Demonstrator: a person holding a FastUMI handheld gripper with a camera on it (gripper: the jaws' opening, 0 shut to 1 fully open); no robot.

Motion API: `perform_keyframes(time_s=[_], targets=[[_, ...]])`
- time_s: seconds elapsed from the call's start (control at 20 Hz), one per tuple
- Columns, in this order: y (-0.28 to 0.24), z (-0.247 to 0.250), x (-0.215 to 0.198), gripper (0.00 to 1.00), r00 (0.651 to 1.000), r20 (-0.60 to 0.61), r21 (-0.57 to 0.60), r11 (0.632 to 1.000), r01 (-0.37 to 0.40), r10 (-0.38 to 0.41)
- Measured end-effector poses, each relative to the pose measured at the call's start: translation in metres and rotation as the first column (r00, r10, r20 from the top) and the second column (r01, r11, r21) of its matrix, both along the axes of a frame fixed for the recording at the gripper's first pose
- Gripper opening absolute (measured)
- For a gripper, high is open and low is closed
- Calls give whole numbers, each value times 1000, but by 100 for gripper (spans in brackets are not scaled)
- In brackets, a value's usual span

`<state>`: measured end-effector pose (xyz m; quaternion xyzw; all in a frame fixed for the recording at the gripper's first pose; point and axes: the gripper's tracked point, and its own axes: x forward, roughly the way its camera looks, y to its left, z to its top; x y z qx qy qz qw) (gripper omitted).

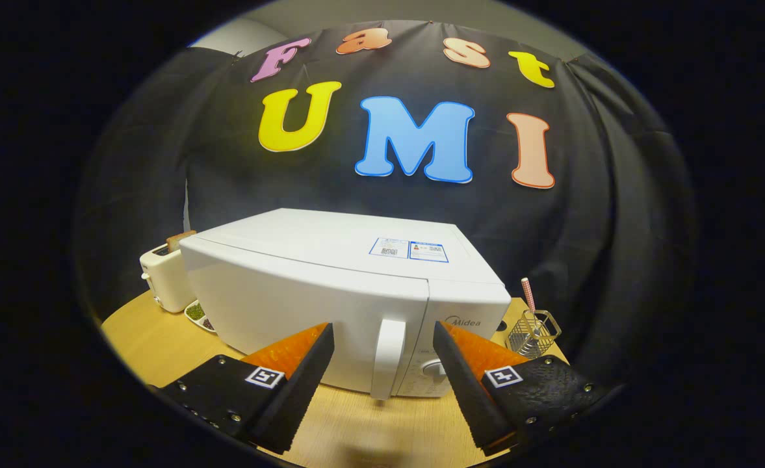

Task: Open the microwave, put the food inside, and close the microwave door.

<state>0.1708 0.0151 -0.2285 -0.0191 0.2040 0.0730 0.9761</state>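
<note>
The microwave [330,292] carries the brand name "Midea" on its front panel beside the door handle, and two stickers [409,249] on its top (their print too small to read).

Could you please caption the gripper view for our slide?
Open tool lined up on the closed white microwave's door handle, toaster behind on the wooden table.
</note>
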Motion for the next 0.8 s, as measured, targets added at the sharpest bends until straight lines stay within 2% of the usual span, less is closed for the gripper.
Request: perform_keyframes(time_s=[0.3,0.45,0.5,0.55,0.6,0.65,0.7,0.8], targets=[[-3,-33,6,97,996,-75,28,999,40,-38],[-2,-46,9,92,994,-99,17,999,52,-50],[0,-51,10,79,993,-110,14,998,55,-53],[1,-55,9,71,991,-123,14,998,54,-51],[3,-59,9,66,990,-135,18,999,50,-47],[0,-61,10,66,988,-139,7,998,65,-63],[2,-57,7,44,988,-141,20,997,73,-70],[3,-54,3,44,985,-159,51,996,75,-66]])
